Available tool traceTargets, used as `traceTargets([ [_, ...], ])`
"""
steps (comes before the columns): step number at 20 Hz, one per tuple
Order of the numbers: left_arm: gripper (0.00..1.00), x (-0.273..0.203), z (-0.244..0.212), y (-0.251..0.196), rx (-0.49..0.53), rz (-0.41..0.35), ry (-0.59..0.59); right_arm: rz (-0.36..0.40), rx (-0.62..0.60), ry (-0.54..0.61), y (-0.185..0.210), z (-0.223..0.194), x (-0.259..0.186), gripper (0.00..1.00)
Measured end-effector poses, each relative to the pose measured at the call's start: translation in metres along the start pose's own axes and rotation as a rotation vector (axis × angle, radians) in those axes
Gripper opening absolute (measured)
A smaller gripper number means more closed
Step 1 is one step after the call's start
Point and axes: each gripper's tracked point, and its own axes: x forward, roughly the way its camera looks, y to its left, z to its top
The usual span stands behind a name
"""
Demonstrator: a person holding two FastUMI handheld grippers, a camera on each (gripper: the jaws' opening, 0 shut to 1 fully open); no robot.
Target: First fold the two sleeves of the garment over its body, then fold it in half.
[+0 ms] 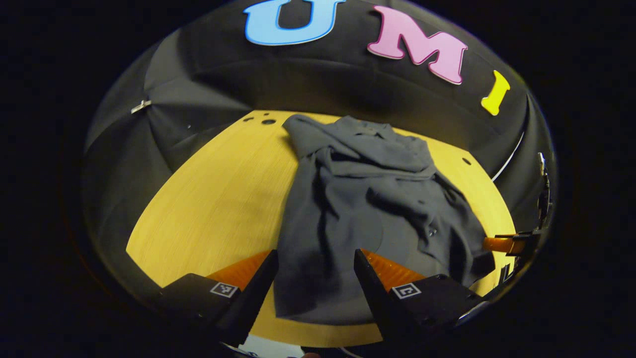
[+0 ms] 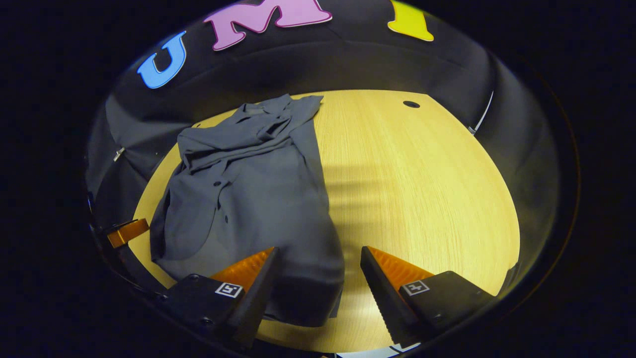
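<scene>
Garment (image 1: 367,209) lies on table (image 1: 208,199), sleeves already over body. Left gripper (image 1: 314,271) and right gripper (image 2: 318,268) hover spread, empty, over near hem. We'd pinch both hem corners evenly, then carry toward collar.

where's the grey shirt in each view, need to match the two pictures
Left gripper view: the grey shirt lies centre to right on the wooden table, its hem between the open fingers of the left hand-held gripper.
Right gripper view: the shirt lies left of centre, its hem reaching between the fingers of the right hand-held gripper.
Shared landmark: the shirt's collar, at the table's far edge by the booth wall.
</scene>
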Motion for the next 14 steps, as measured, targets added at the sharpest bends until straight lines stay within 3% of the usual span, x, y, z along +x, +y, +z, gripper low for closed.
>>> traceTargets([
  [4, 0.96, -0.001, -0.034, 0.003, 0.007, 0.012, 0.060, 0.000, 0.030, 0.027, 0.000, -0.009, 0.003, 0.99],
  [14, 0.97, 0.022, -0.055, 0.013, 0.035, 0.060, 0.164, -0.009, -0.081, 0.075, 0.002, -0.028, 0.020, 0.98],
])
